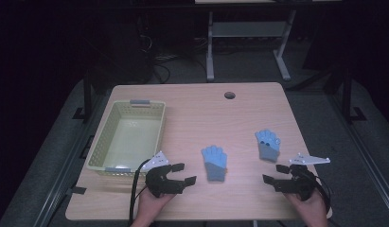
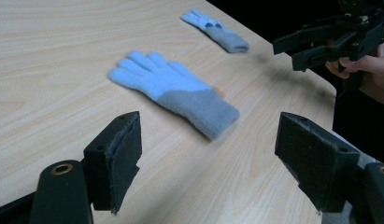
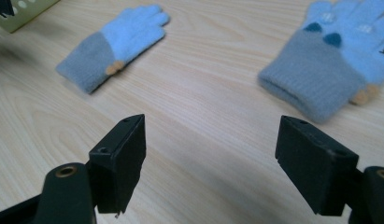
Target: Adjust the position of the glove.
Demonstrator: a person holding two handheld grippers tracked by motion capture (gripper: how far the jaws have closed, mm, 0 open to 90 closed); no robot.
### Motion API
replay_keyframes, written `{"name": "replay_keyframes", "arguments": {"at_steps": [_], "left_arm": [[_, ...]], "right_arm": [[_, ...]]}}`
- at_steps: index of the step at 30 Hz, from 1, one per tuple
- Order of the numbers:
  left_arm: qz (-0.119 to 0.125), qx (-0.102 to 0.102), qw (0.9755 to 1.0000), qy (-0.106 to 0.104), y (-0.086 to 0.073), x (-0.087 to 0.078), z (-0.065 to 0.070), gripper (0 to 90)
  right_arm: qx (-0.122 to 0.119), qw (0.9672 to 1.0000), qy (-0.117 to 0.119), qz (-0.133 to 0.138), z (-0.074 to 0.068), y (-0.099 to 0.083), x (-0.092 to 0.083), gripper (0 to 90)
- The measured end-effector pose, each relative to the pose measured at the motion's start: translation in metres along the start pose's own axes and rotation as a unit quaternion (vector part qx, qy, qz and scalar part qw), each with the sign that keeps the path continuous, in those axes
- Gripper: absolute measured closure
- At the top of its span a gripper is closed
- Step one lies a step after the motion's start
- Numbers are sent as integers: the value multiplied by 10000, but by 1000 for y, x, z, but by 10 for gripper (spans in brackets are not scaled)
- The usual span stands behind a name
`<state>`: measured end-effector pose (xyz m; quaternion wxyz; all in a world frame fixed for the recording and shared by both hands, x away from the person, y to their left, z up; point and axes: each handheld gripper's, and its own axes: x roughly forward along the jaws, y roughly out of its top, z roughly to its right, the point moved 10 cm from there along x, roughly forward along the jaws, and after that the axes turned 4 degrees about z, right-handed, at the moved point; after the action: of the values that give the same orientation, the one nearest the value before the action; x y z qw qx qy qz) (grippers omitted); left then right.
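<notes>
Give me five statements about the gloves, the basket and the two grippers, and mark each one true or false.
1. Two blue gloves lie flat on the table. True: the middle glove and the right glove.
2. The basket holds a glove. False: it is empty.
3. The left gripper is shut on a glove. False: its jaws stand open with nothing between them.
4. The right gripper is open. True.
5. The gloves overlap. False: they lie apart.

Two gloves (image 1: 214, 162) (image 1: 268, 144) lie apart; basket (image 1: 103, 142) left
</notes>
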<state>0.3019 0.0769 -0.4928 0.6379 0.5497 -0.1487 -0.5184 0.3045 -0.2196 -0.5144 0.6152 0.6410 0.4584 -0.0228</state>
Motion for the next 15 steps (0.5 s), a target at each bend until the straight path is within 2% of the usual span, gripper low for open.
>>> {"name": "replay_keyframes", "arguments": {"at_steps": [6, 11, 15], "left_arm": [[-46, 13, 10000, -11, -2, 3, 0, 226], [-114, 275, 9995, 120, -5, 4, 2, 226], [-72, 265, 9996, 112, -4, 2, 3, 226]], "right_arm": [[-1, 10000, 4, 12, -2, 1, 0, 244], [28, 9999, 87, 80, -6, 8, -3, 228], [26, 9998, 107, 139, -8, 16, -4, 222]]}}
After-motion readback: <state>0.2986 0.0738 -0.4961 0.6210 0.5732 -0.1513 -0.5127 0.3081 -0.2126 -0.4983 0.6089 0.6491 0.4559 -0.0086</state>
